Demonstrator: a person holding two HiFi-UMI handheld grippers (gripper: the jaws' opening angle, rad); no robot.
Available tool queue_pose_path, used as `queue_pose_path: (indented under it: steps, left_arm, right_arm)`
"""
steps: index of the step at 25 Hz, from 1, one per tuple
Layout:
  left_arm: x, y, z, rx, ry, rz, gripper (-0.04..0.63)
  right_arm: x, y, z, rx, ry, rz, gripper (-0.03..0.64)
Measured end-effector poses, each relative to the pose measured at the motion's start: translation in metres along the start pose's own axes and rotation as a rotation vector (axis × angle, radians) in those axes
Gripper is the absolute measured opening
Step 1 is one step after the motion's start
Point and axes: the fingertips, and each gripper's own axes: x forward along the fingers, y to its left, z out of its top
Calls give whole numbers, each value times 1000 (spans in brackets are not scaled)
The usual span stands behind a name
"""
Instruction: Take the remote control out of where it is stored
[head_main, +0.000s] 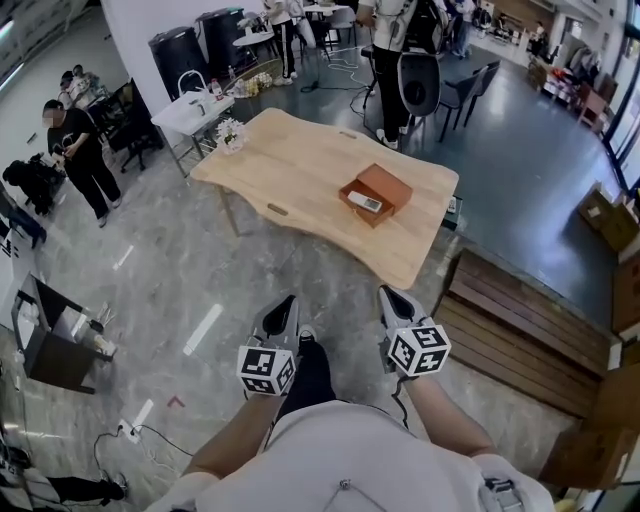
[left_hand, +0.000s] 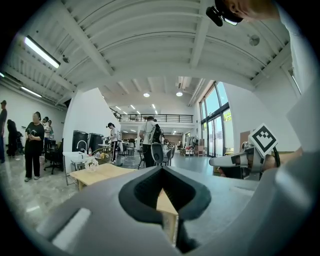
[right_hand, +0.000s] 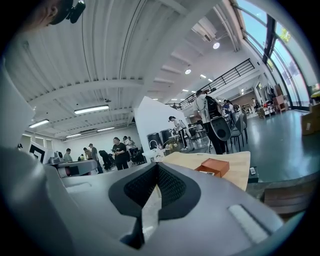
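A: Remote control (head_main: 366, 203)?
B: Lying in the open orange box (head_main: 388, 184), on the wooden counter (head_main: 300, 160), well ahead of both grippers.
A: Jaws?
B: Left gripper (head_main: 288, 302) and right gripper (head_main: 388, 294) both closed, tips together, empty.

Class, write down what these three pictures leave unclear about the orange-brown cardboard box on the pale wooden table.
- Head view: the pale grey remote control in the orange-brown cardboard box is too small to show its buttons.
- Right gripper view: the box is seen side-on, so its wall hides most of the remote control.
- Left gripper view: the left gripper covers most of the pale wooden table; no box shows.
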Motion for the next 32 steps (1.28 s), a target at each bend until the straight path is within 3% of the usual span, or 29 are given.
queue_pose_path:
  steps: [7,26,32]
  left_arm:
    - [73,43,0,-17,-10,-28,0]
    - [324,209,68,9,-5,-202,0]
    - [379,254,77,5,-6,-244,0]
  right_arm:
    - [67,-26,15,-16,1,-18,28]
    - [305,-100,110,46,-46,-157,28]
    - [370,-112,128,63,-48,-180,28]
